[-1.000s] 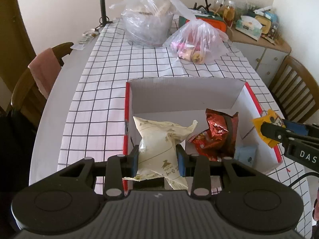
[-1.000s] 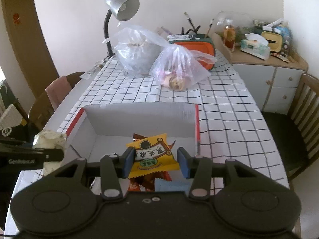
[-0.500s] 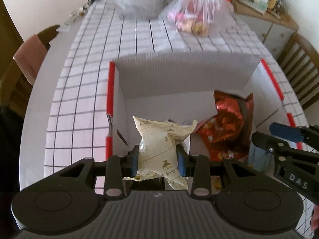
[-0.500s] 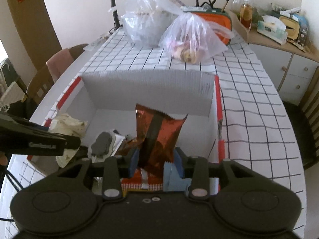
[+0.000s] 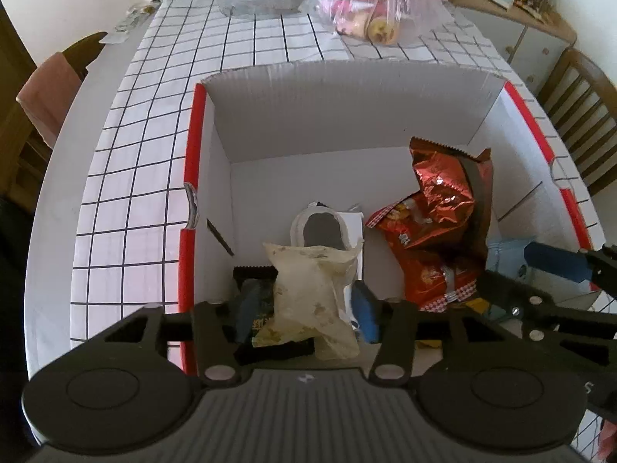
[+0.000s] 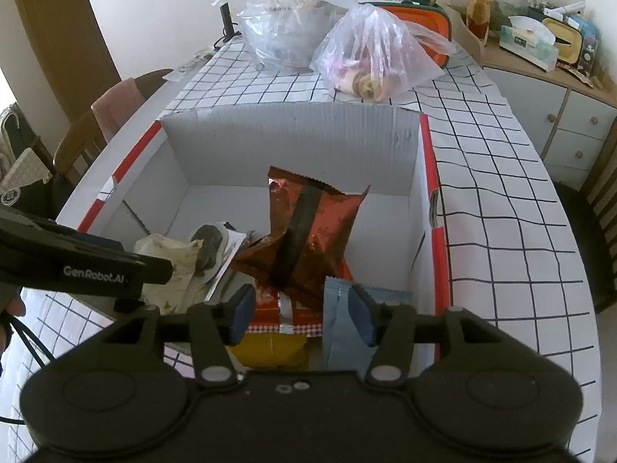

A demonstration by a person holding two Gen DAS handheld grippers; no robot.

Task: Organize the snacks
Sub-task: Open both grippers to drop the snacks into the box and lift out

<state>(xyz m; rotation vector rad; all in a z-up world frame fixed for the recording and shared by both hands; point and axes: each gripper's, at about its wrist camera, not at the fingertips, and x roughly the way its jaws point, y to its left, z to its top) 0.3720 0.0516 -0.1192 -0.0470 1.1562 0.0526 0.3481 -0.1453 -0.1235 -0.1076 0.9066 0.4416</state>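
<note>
Presently, both grippers point steeply down into the box (image 5: pixel 347 115), a white carton with red rims. The left gripper (image 5: pixel 306 310) has just been opening its jaws; the cream packet (image 5: pixel 312 297) stands between the blue pads with a gap showing on either side, so it is released, at the box's near left. The right gripper (image 6: pixel 302 310) has likewise just been opening; its pads stand apart and press on nothing, with the yellow packet (image 6: pixel 270 349) lying below them and the blue packet (image 6: pixel 339 332) against the right pad. The red foil bag (image 6: pixel 308 227) leans upright in the middle of the box, and a white packet (image 5: pixel 327 227) with a dark oval lies behind the cream one.

The box sits at the near end of a table under a black-grid white cloth (image 6: pixel 501 200). At the far end stand two clear plastic bags (image 6: pixel 370 58) and a lamp stem (image 6: pixel 223 0). Wooden chairs (image 5: pixel 578 115) flank the table; a cluttered sideboard (image 6: pixel 559 77) stands far right.
</note>
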